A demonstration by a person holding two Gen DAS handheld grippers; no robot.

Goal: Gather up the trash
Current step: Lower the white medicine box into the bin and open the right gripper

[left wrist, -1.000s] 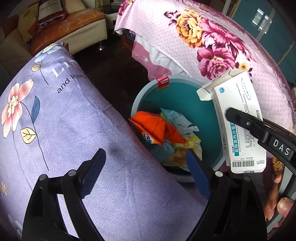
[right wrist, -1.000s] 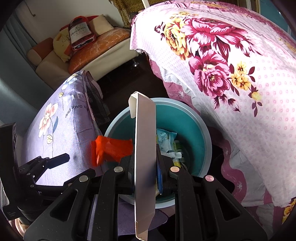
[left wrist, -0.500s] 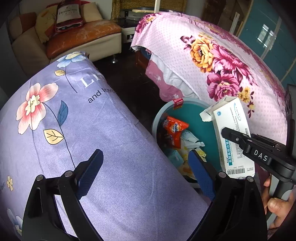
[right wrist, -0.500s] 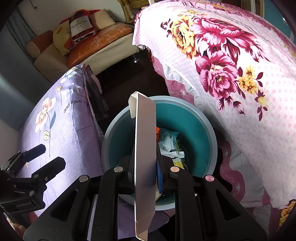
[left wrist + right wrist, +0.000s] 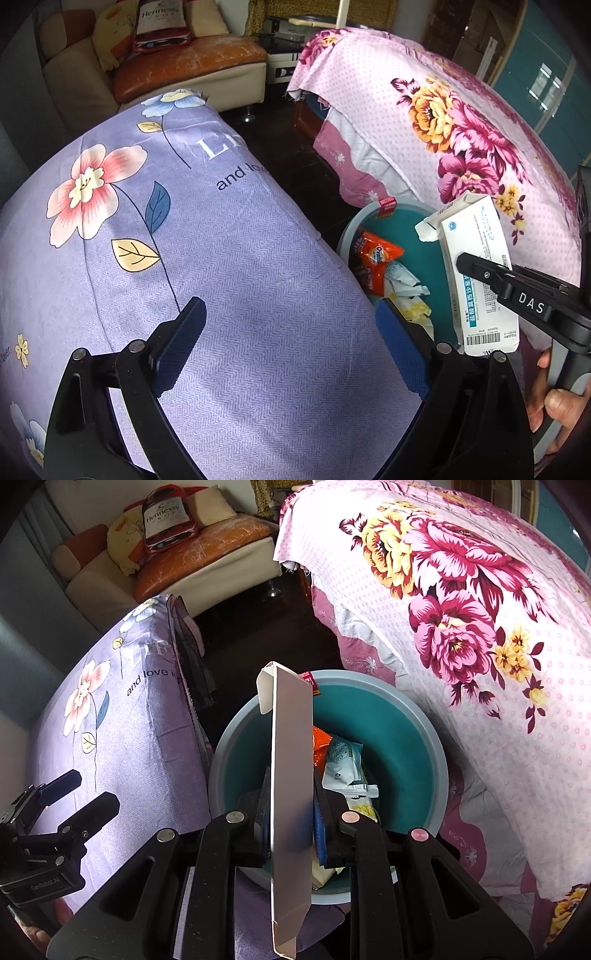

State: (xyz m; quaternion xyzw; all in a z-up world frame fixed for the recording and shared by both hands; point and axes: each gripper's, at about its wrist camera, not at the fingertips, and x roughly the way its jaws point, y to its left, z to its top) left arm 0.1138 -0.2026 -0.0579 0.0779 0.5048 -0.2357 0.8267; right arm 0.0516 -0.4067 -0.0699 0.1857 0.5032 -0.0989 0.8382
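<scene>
A white medicine box [image 5: 290, 794] is pinched on edge by the right gripper [image 5: 290, 827], directly above the teal bin [image 5: 417, 738] that lies just ahead and below. Several wrappers, among them an orange packet [image 5: 376, 258], are already gathered inside, so much of the collecting seems done; the box is judged to be left to drop. The left gripper [image 5: 291, 347] is held spread and empty over a purple floral cloth [image 5: 184, 258]. To the right a pink floral cover [image 5: 480, 609] is draped; a sofa [image 5: 207, 565] stands beyond.

Bin [image 5: 402, 738] between two beds, box [image 5: 291, 775] above it.
</scene>
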